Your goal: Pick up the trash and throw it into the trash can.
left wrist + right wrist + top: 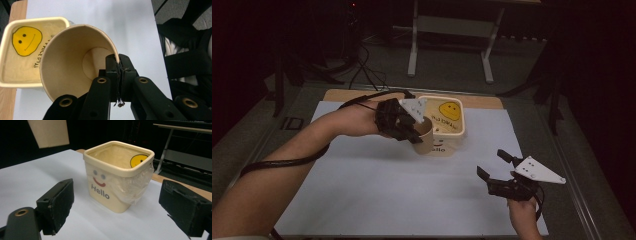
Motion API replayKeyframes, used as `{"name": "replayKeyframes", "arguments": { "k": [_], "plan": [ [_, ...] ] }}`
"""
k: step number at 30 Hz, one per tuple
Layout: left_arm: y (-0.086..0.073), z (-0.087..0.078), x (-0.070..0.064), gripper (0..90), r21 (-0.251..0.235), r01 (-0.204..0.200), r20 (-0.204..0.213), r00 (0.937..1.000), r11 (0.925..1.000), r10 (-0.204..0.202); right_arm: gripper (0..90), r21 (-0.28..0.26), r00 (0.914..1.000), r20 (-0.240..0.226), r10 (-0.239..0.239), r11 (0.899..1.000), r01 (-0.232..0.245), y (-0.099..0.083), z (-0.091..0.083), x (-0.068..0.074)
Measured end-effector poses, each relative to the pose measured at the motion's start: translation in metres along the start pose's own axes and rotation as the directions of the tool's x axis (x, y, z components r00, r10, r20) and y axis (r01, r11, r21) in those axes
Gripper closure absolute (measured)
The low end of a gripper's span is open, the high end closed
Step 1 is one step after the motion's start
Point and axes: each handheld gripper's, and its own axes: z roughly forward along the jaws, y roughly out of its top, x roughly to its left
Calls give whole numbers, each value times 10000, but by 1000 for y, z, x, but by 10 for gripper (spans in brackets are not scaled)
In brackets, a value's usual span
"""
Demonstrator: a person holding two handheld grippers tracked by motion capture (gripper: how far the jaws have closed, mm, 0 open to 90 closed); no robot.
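A tan paper cup [426,141] hangs in the air just in front of a cream square bin [447,120] at the table's far middle. My left gripper [416,134] is shut on the cup's rim. In the left gripper view, the gripper [119,72] pinches the cup [72,62] wall. The cup's mouth faces the camera and its inside looks empty. The bin [27,50] lies beyond, with a yellow smiley inside. My right gripper [493,164] stands open at the near right. The right gripper [117,206] faces the bin [112,180], which reads "Hello". The cup [50,132] is above left.
A white sheet [387,190] covers the table, and a wooden strip [482,102] shows at its far edge. A clear plastic liner [136,186] hangs over the bin's rim. Beyond the table stands a metal frame [413,50] on a dark floor with cables [362,70].
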Motion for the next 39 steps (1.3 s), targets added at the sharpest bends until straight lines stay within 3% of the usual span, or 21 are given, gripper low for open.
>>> {"name": "replayKeyframes", "arguments": {
  "k": [8,16,39],
  "plan": [
    [17,-2,11,891,134,-235,-71,9997,9996,235,128,44,10000,-1,-22,10000,22,0,0,0],
    [26,-3,27,890,4,-79,-178,9998,10000,79,128,66,10000,-29,26,10000,-26,-1,0,0],
    [40,12,77,889,418,328,-569,9979,9986,-304,128,134,9999,-117,83,9999,-82,-2,0,-1]
  ]
}}
